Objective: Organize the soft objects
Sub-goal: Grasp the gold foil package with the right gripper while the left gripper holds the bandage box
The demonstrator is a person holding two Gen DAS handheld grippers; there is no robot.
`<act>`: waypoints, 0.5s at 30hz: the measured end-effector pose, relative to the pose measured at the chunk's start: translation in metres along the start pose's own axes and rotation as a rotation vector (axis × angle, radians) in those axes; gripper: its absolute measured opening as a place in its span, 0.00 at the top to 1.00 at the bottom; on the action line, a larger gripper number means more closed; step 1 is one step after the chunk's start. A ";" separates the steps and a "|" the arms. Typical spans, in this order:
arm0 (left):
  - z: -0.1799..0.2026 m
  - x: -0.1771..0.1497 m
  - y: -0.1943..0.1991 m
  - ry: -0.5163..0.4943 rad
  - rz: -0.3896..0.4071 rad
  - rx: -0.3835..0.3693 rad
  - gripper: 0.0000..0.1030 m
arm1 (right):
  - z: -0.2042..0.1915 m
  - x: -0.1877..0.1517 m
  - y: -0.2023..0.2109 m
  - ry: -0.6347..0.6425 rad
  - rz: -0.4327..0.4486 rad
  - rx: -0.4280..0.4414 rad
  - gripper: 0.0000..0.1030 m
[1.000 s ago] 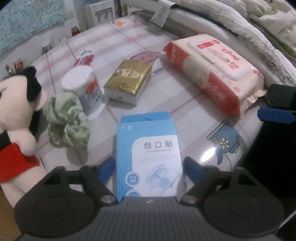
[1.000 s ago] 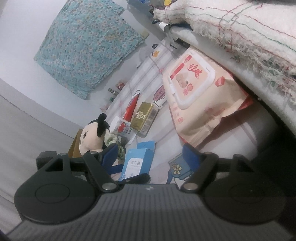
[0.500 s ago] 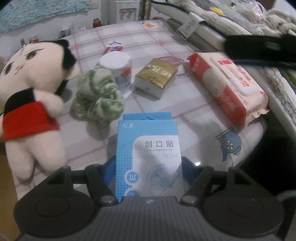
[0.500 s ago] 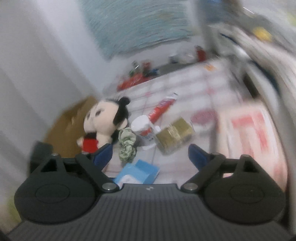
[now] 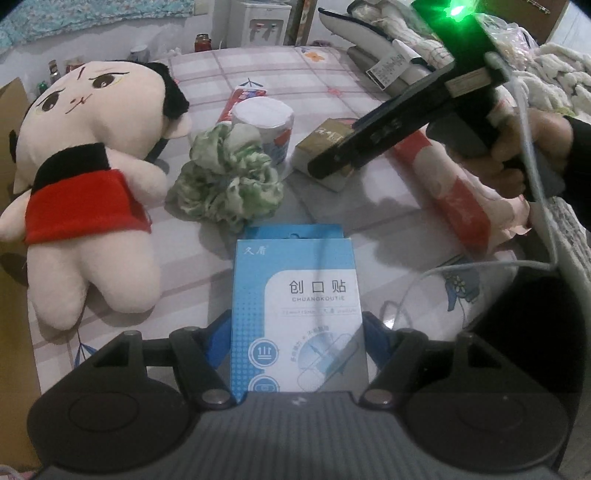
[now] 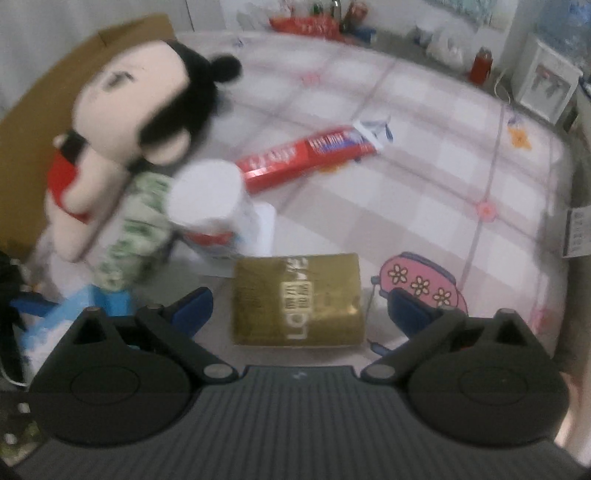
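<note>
The plush doll (image 5: 85, 184) lies on the checked tablecloth (image 5: 295, 74) at ten o'clock from my left gripper (image 5: 295, 343), whose fingers pinch the blue plaster box (image 5: 295, 314). The green scrunchie (image 5: 229, 184) sits at eleven o'clock, beside the doll. My right gripper (image 6: 297, 310) hangs spread over the gold tissue pack (image 6: 297, 299), at twelve o'clock between its fingers.

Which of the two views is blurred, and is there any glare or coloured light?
Right wrist view: motion-blurred, worst on the plush doll and the white canister. Left wrist view: sharp; the bandage box print is readable, a green light glares on the right hand-held gripper, and the tablecloth shows a pale reflection.
</note>
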State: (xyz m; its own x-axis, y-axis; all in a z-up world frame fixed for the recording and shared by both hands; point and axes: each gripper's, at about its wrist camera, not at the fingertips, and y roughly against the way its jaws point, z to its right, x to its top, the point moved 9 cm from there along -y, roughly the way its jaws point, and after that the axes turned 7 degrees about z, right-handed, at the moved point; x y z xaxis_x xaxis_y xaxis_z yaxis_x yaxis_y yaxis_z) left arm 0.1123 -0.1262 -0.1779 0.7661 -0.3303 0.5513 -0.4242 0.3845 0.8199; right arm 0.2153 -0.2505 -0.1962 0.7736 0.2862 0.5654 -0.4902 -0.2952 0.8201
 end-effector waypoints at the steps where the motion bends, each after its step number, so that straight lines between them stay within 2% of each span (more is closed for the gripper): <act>1: -0.001 0.000 0.001 0.000 0.000 0.001 0.29 | 0.001 -0.002 -0.005 0.001 -0.011 0.005 0.10; 3: -0.001 -0.001 0.002 -0.001 0.004 0.002 0.29 | 0.000 -0.006 -0.010 0.017 -0.014 0.008 0.13; 6: 0.000 -0.002 0.004 -0.002 0.007 0.006 0.29 | -0.008 -0.011 -0.002 0.072 -0.001 0.018 0.28; 8: 0.001 -0.003 0.005 -0.005 0.007 0.007 0.30 | -0.015 -0.017 0.006 0.109 -0.012 0.043 0.28; 12: 0.003 -0.008 0.007 -0.010 0.004 0.016 0.29 | -0.039 -0.038 0.023 0.298 -0.024 0.076 0.28; 15: 0.003 -0.010 0.009 -0.006 0.003 0.017 0.29 | -0.050 -0.047 0.034 0.378 -0.039 0.085 0.24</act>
State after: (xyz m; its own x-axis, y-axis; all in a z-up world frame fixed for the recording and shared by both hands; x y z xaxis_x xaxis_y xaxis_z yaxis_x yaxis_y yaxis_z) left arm 0.0994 -0.1219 -0.1755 0.7617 -0.3346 0.5548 -0.4349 0.3706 0.8207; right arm 0.1421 -0.2290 -0.1908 0.5809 0.6098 0.5392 -0.4156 -0.3474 0.8406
